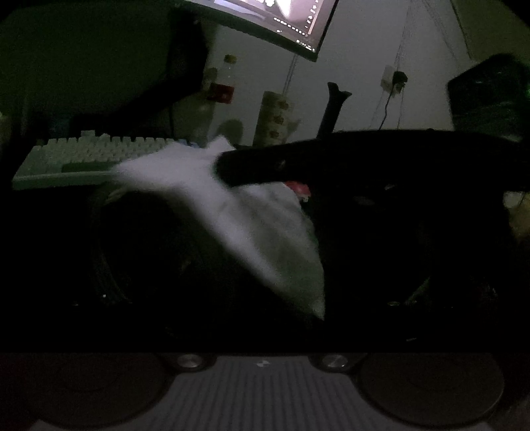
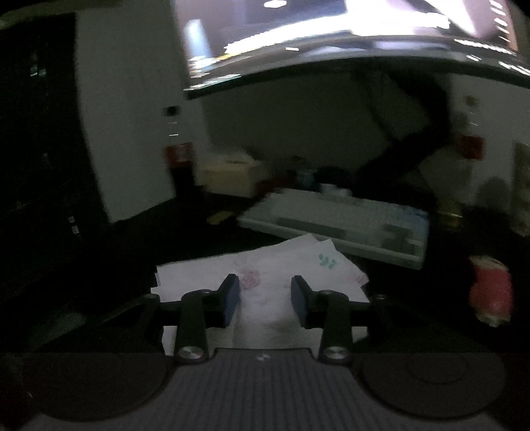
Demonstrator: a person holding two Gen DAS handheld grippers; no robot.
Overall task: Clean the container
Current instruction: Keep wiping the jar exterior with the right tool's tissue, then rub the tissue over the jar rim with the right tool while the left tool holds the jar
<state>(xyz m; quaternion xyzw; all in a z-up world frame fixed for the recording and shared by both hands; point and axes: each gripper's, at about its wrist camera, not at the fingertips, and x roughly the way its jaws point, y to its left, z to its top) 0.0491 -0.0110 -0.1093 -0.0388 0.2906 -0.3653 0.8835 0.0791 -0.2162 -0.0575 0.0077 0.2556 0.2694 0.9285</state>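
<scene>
The scene is very dark. In the left wrist view a dark round container (image 1: pixel 139 265) fills the middle, seemingly held at my left gripper, whose fingers are lost in the dark. A white cloth (image 1: pixel 251 225) hangs into the container's mouth, carried by a dark arm-like shape (image 1: pixel 331 162) reaching in from the right. In the right wrist view my right gripper (image 2: pixel 265 298) stands with its fingers (image 2: pixel 232 298) apart, white patterned tissue (image 2: pixel 265 265) between and beyond them; whether they pinch it is unclear.
A white keyboard (image 1: pixel 89 155) (image 2: pixel 347 225) lies on the dark desk under a lit monitor (image 1: pixel 285 20) (image 2: pixel 331 36). Bottles (image 1: pixel 225 86) and a patterned cup (image 1: pixel 275 116) stand behind. A red object (image 2: pixel 490 288) sits at the right. A cream box (image 2: pixel 232 175) sits at the back.
</scene>
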